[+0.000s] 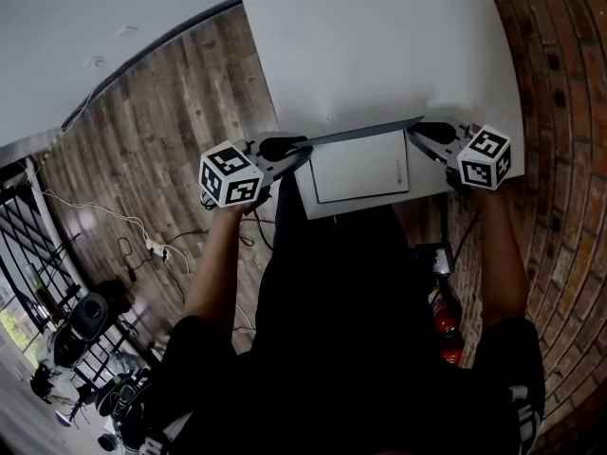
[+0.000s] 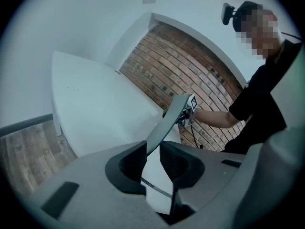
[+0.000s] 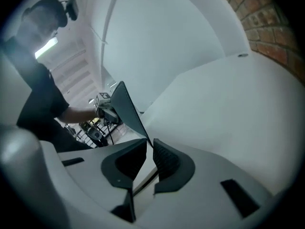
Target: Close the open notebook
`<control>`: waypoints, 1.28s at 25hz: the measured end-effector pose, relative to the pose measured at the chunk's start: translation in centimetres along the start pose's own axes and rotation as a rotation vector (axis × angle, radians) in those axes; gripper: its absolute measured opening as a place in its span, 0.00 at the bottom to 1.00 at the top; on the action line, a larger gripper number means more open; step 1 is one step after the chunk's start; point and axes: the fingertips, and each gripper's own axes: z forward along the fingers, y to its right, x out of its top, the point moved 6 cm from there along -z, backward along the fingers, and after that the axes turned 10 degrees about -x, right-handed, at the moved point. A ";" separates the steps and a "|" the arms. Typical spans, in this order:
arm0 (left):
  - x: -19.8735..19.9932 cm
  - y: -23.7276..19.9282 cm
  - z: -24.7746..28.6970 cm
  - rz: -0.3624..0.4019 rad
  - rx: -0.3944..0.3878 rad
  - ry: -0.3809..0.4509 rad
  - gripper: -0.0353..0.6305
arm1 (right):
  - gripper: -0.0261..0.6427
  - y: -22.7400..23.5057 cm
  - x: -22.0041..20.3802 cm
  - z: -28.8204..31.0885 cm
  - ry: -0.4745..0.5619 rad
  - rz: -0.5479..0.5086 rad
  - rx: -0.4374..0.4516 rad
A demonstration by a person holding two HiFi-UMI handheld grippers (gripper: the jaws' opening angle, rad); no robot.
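One notebook (image 1: 360, 173) lies at the near edge of the one table (image 1: 379, 36), right in front of the person. 2 grippers: left gripper (image 1: 300, 150) and right gripper (image 1: 419, 134) each pinch one side edge of the half-raised cover (image 1: 365, 133). Cover looks thin, light, a bit bendy, prob. slick, so best held at both side edges.

Your white, smooth-topped rectangular table (image 1: 379, 45) stands on the brown wood-plank floor (image 1: 161, 131), which shows along its left side. The tabletop stretches away from you as one plain white surface. On it, close to the near edge and right in front of you, lies the open white-paged notebook (image 1: 360, 169). Its thin grey cover (image 1: 365, 133) is tilted up off the pages along the far side.
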 end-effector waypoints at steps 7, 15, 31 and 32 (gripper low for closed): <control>-1.1 2.2 0.5 0.233 -0.056 -0.097 0.19 | 0.10 -1.5 -1.7 -1.0 0.009 -0.337 -0.051; -3.6 4.2 1.2 0.545 -0.125 -0.365 0.21 | 0.09 -3.3 -3.6 -1.0 -0.077 -0.808 -0.098; -7.8 4.3 4.0 0.795 -0.196 -0.838 0.38 | 0.13 -3.6 -6.3 0.1 -0.233 -1.105 -0.172; -7.3 4.6 3.8 0.785 -0.203 -0.812 0.38 | 0.13 -3.6 -6.2 -0.2 -0.220 -1.082 -0.188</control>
